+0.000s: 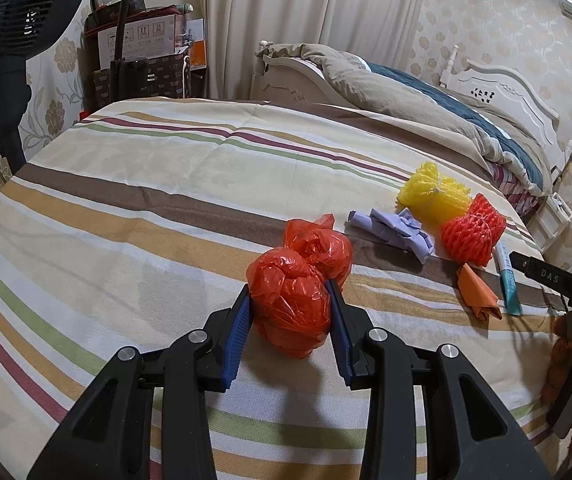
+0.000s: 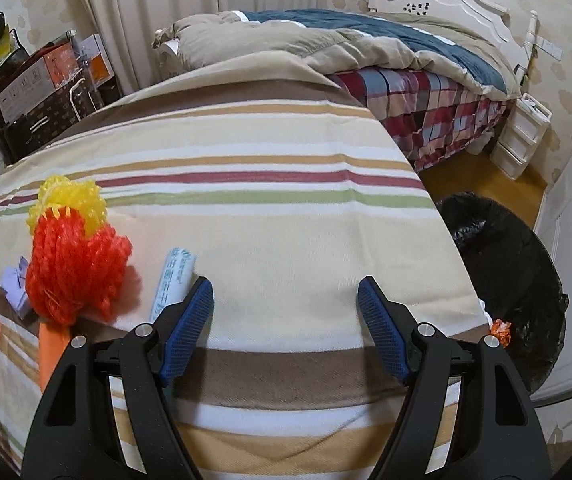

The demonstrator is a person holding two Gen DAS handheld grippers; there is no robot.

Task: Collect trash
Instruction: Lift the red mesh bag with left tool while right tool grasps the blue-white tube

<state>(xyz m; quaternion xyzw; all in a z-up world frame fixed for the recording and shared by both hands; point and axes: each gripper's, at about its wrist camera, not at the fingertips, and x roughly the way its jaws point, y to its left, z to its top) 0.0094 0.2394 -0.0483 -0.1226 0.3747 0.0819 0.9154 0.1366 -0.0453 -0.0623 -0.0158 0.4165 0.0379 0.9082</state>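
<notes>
My left gripper (image 1: 289, 294) is shut on a crumpled red plastic bag (image 1: 291, 312) that rests on the striped cloth (image 1: 166, 208). A second red bag ball (image 1: 323, 246) sits just behind it. To the right lie a purple crumpled piece (image 1: 391, 230), a yellow foam net (image 1: 431, 196), a red foam net (image 1: 471, 236), folded orange paper (image 1: 477, 292) and a white-teal tube (image 1: 507, 280). My right gripper (image 2: 285, 292) hangs open over bare cloth with nothing between its pads. The tube (image 2: 174, 284) lies beside its left finger, and the red foam net (image 2: 74, 272) is further left.
A bin lined with a black bag (image 2: 505, 280) stands on the floor off the cloth's right edge, with a small orange wrapper (image 2: 501, 330) at its rim. A bed with a rumpled quilt (image 2: 325, 40) is behind. A fan (image 1: 14, 20) and stacked boxes (image 1: 146, 52) stand far left.
</notes>
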